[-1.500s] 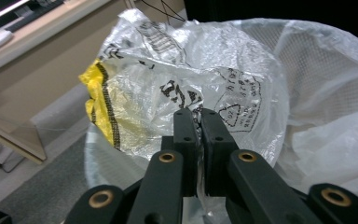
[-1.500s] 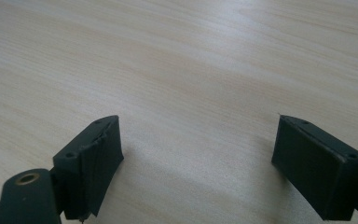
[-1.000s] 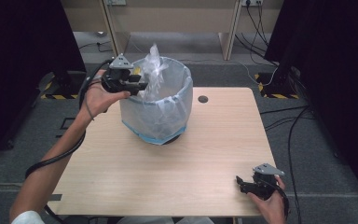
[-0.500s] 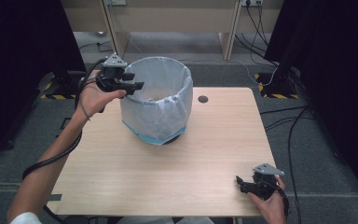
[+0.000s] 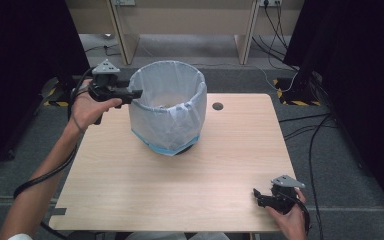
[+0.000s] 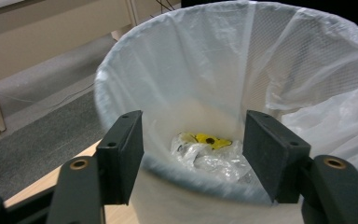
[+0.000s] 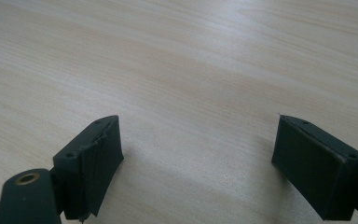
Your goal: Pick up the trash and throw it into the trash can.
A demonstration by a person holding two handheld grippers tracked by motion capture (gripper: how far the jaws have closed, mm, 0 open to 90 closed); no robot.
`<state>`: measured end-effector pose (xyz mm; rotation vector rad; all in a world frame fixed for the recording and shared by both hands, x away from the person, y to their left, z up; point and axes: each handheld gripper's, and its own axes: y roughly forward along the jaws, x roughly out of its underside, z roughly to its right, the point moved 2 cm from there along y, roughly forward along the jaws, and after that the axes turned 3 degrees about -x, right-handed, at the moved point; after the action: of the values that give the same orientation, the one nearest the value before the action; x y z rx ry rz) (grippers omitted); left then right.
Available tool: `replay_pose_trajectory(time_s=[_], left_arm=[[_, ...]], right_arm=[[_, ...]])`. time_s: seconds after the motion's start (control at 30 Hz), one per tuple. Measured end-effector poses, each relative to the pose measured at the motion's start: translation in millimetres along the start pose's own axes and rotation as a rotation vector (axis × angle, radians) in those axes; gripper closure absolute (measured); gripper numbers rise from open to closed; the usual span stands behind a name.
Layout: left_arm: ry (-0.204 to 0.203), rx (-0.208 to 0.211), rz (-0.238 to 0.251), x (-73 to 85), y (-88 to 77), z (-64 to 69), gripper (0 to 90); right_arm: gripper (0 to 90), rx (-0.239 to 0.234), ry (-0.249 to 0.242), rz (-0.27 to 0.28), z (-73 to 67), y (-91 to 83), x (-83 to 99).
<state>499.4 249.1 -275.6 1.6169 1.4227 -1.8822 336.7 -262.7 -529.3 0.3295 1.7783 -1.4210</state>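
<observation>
Wooden table (image 5: 180, 195); grommet hole (image 5: 217, 106); floor cables (image 5: 300, 132)

You are working in a lab-style recording bay, not a home. A plain light-wood table (image 5: 180, 190) stands on grey carpet (image 5: 340, 165), with black curtains (image 5: 25, 55) closing off both sides of the frame. At the top, bare desk legs (image 5: 245, 30), trailing cables (image 5: 280, 25) and yellow-black hazard tape (image 5: 295, 102).

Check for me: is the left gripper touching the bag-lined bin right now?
Cannot tell. In the left gripper view the left gripper has its jaws open, astride the bin rim with nothing pinched, but whether a pad brushes the liner is unclear. The high view doesn't settle it.
</observation>
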Motion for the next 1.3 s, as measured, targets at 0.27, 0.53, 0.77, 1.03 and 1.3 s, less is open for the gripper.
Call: replay_pose_trajectory(time_s=[0.27,0.53,0.77,1.03,1.3], left_arm=[[-0.061,-0.003,0.008,12.0,-6.9,-10.9,32.7],[-0.089,-0.007,0.034,17.2,-23.5,-20.0,30.5],[-0.103,-0.022,0.037,29.0,-37.0,-27.6,30.5],[-0.117,-0.022,0.035,44.3,-42.1,-29.7,30.5],[-0.124,-0.021,0.039,60.9,-44.0,-27.7,30.4]], right_arm=[[15.7,0.0,0.0,0.0,0.0,0.0,0.0],[15.7,0.0,0.0,0.0,0.0,0.0,0.0],[15.7,0.0,0.0,0.0,0.0,0.0,0.0],[15.6,0.0,0.0,0.0,0.0,0.0,0.0],[15.7,0.0,0.0,0.0,0.0,0.0,0.0]])
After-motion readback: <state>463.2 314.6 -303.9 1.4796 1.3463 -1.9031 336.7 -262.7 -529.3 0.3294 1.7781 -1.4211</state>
